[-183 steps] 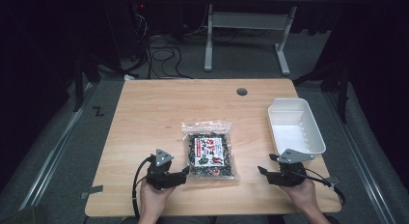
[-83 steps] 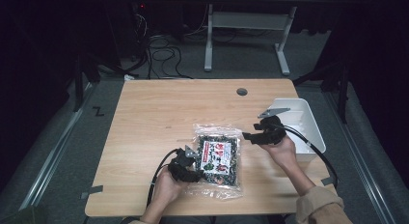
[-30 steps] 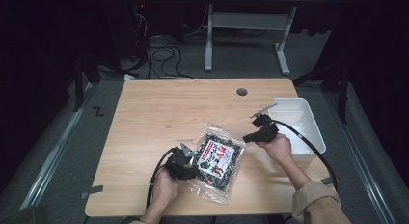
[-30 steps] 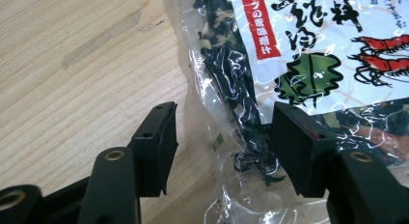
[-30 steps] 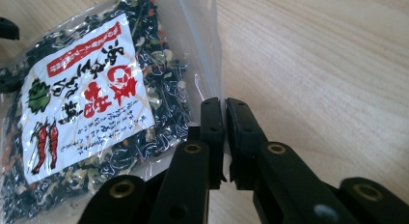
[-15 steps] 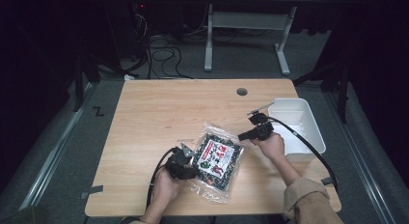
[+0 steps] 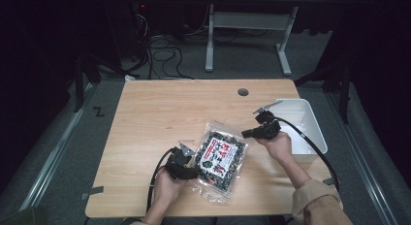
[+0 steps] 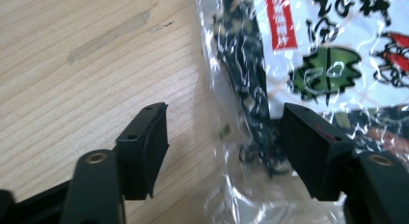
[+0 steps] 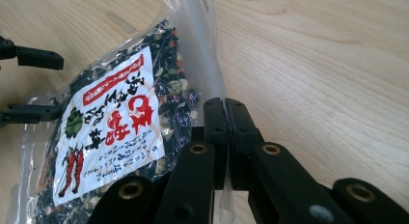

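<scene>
Snack bag in right hand-held gripper

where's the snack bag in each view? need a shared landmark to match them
High view: snack bag at centre, between both grippers.
Left gripper view: right half, its clear edge between the open jaws.
Right gripper view: left half, its clear edge clamped by the shut jaws.
Shared landmark: the bag's white label with red characters.

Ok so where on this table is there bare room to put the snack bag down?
The far-left table stretch, from the cable hole to the left edge, is bare. The near-right part is crowded: snack bag, left claw, right claw and white tub.
</scene>
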A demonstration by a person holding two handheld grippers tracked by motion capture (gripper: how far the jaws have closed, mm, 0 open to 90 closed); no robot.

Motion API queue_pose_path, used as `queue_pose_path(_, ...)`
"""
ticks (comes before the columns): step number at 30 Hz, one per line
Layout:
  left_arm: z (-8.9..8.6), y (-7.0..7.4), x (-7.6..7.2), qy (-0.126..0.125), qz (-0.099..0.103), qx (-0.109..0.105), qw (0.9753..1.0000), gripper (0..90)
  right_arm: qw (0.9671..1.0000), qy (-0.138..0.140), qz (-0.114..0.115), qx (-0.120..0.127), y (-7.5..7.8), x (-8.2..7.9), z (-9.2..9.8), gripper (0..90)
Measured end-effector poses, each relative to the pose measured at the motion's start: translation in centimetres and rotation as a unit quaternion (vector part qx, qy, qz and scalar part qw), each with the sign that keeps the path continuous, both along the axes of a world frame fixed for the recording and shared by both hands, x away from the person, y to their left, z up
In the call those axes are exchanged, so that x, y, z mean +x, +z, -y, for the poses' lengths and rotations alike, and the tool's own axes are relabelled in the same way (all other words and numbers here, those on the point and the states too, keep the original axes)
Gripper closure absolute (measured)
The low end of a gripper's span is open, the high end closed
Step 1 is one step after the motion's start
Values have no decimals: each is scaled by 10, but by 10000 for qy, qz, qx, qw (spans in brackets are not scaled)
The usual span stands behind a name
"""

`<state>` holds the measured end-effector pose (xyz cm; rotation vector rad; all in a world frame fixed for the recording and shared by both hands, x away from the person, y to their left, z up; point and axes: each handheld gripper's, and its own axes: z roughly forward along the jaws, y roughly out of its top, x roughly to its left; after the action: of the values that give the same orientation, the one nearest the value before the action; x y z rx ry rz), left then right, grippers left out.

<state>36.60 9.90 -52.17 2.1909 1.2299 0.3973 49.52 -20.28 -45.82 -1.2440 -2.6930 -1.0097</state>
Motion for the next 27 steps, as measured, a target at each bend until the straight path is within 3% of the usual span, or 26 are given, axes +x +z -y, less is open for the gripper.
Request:
queue_pose_path(6,-1,4,-4,-50,79,-280,9996,311,9995,-43,245,193,22,-5,14,900)
queue_pose_path(9,-2,6,-7,-64,112,-311,9994,310,9991,-39,394,157,34,-9,17,900)
queue_pose_path(13,-5,9,-9,-29,168,-438,9989,310,9977,-1,610,302,51,-14,22,900)
queue_pose_path(27,-8,10,-12,-11,113,-460,9989,313,9923,145,1182,335,103,-35,29,900)
